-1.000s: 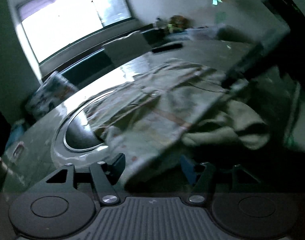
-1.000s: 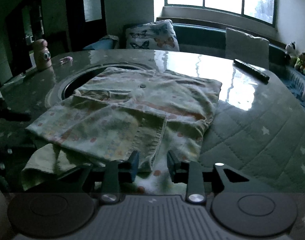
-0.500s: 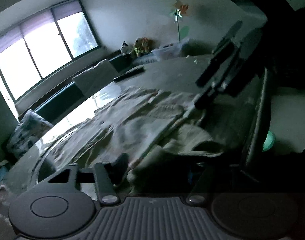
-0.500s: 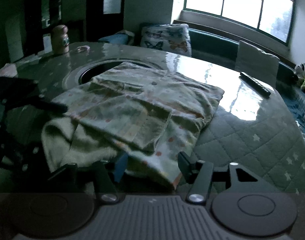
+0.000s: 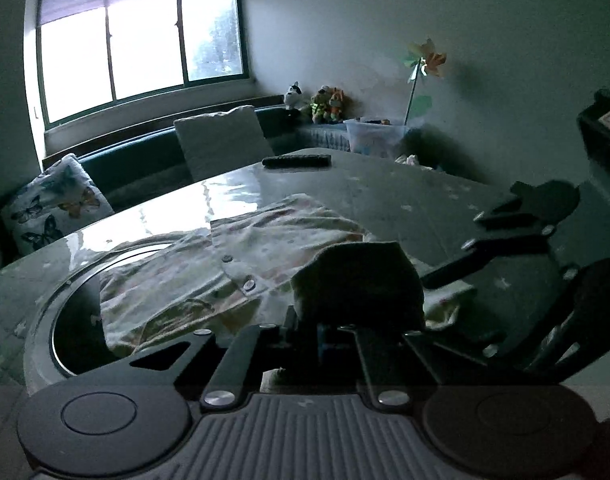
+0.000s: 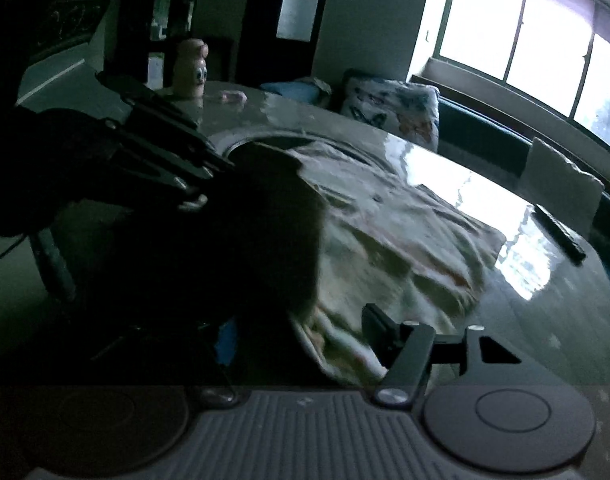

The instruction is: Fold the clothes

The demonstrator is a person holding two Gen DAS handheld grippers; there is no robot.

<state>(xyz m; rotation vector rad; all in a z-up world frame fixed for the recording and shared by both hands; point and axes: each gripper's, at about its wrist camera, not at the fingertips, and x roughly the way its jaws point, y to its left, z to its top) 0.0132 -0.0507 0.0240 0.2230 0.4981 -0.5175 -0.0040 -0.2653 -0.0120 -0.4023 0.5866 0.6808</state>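
A pale printed garment with snap buttons (image 5: 241,256) lies on the round table (image 5: 405,200); in the right wrist view it (image 6: 405,232) spreads toward the window. My left gripper (image 5: 309,336) is shut on the garment's near hem, which rises in a dark fold (image 5: 357,280) right in front of the camera. My right gripper (image 6: 305,344) is shut on the same hem, lifted off the table; its left finger is hidden by the dark raised cloth (image 6: 265,240). The two grippers are close together, each visible in the other's view.
A round recess (image 5: 77,320) sits in the table under the garment's far-left part. A remote control (image 5: 297,161) lies at the table's far edge. A bench with cushions (image 5: 221,146) runs under the window. A small figurine (image 6: 191,68) stands on the table's far left.
Both grippers closed on the near hem and lifted it up and forward over the garment. The cameras swung, and the raised cloth now blocks much of both views.
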